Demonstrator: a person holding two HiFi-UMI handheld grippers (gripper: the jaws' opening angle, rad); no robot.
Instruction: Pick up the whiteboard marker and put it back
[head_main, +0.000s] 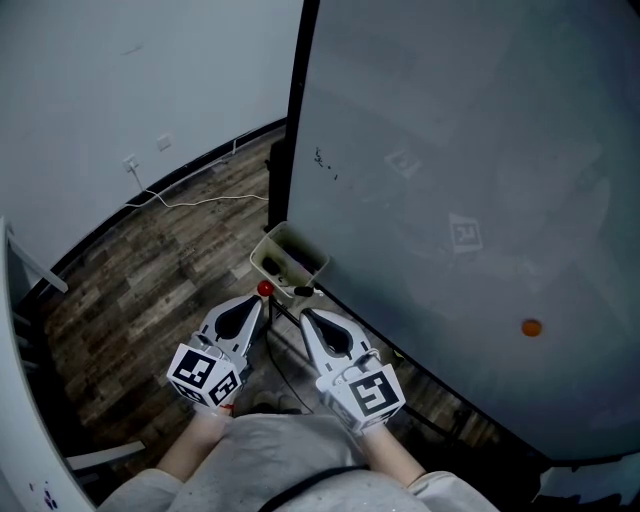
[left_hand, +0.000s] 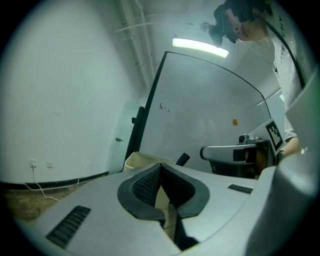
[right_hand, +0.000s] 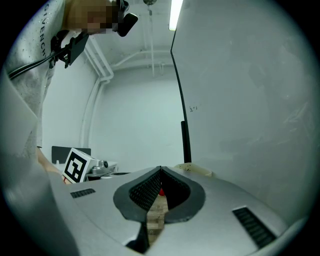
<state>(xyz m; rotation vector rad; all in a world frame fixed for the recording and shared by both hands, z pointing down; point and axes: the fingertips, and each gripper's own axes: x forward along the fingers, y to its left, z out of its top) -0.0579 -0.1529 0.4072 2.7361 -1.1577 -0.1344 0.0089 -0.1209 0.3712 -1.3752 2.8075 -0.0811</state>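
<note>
Both grippers are level, side by side near the torso, pointing at the tray (head_main: 272, 243) on the whiteboard's (head_main: 450, 150) lower left corner.

Left gripper (head_main: 260, 299): jaws fully closed, tips touching, nothing between them (left_hand: 160, 167). Right gripper (head_main: 304, 313): same, pads meet at the tips, empty (right_hand: 161, 170).

Marker (head_main: 303, 291): black, sticks out at the tray's near right corner, tilted, just beyond the right gripper's tips and not touching them. In the left gripper view its end (left_hand: 183, 159) pokes up right of the tray (left_hand: 142, 161).

Red tip (head_main: 264, 288) sits at the tray's near left corner, just beyond the left gripper's tips. It also shows through the gap behind the right jaws (right_hand: 160, 192). Can't tell what it belongs to.

Orange magnet (head_main: 531, 327) is on the board, well right of the tray. The floor (head_main: 150, 270) is wood plank, with a white cable (head_main: 200, 201) running along it near the far wall (head_main: 120, 80).
</note>
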